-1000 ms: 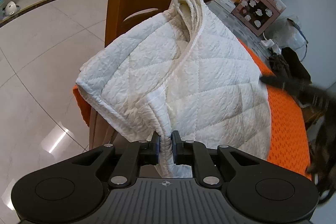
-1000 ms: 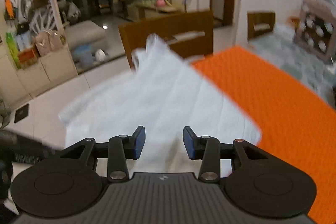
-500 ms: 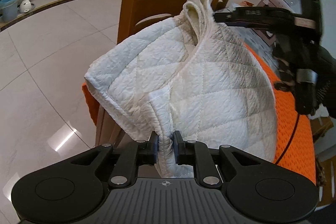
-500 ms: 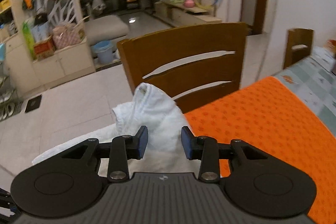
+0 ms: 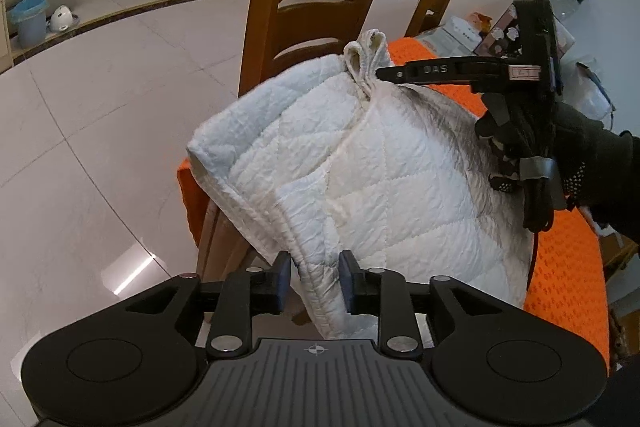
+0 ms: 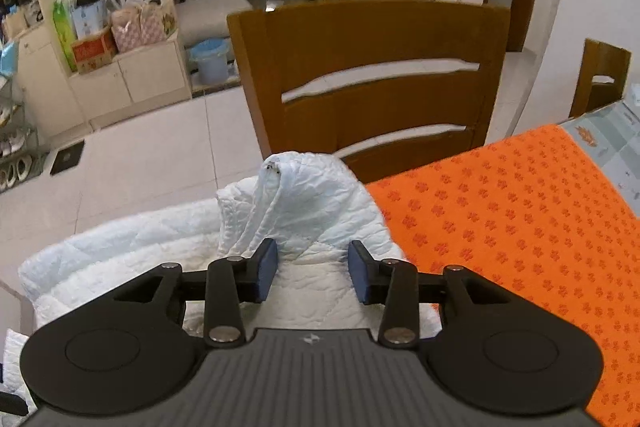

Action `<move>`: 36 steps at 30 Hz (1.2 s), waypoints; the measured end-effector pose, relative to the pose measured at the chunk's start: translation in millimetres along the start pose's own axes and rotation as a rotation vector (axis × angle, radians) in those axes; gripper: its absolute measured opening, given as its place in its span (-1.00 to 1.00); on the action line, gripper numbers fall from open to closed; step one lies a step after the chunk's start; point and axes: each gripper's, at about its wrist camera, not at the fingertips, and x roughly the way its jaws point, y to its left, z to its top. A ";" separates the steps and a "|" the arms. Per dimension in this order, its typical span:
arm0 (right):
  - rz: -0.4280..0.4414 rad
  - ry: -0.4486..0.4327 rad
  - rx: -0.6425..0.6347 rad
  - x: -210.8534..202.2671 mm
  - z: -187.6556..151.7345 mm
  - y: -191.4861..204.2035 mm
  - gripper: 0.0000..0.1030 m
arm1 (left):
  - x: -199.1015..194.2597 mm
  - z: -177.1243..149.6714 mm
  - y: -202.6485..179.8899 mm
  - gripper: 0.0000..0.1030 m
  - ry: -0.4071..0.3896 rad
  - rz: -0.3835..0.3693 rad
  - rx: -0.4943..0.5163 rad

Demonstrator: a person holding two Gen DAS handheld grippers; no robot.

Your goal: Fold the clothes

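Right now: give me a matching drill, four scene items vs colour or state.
Column 1:
1. garment
2. table cover
3. chair
4. left gripper

Column 2:
A. orange, patterned
B. jaws opening, hem between them
C. white, quilted
D. brown wood, slatted back

Pairs: 1-C, 2-A, 3-D, 4-B

The left gripper (image 5: 313,281) pointed downward, jaws opening. The right gripper (image 6: 313,275), held in a dark-gloved hand (image 5: 560,163), reached toward the far left, jaws opening.
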 end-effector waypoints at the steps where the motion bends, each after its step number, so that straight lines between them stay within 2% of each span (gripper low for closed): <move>1: -0.008 -0.014 0.010 -7.7 0.8 0.2 -0.01 | -4.2 2.3 3.2 -0.33 -0.008 -0.008 -0.001; 3: -0.026 -0.047 0.032 -28.4 0.3 2.1 0.21 | -14.2 7.3 10.0 -0.15 -0.031 -0.021 -0.004; 9: -0.111 -0.140 0.143 -99.7 -24.7 13.3 0.44 | -39.7 33.6 23.9 0.12 -0.116 -0.055 0.045; 13: -0.184 -0.170 0.309 -137.1 -63.6 21.2 0.53 | -35.3 57.3 27.9 0.14 -0.127 -0.068 0.121; 17: -0.224 -0.171 0.433 -157.3 -107.5 31.2 0.60 | -13.9 78.5 28.3 0.14 -0.091 -0.069 0.186; 25: -0.280 -0.123 0.640 -161.6 -167.8 34.4 0.67 | 40.5 109.3 29.6 0.15 0.007 -0.034 0.214; 31: -0.242 -0.105 0.802 -139.6 -194.3 23.8 0.68 | 71.6 124.8 28.3 0.15 0.098 -0.076 0.231; 36: -0.209 -0.166 0.976 -132.9 -215.7 23.5 0.68 | 91.1 133.7 38.8 0.14 0.176 -0.135 0.200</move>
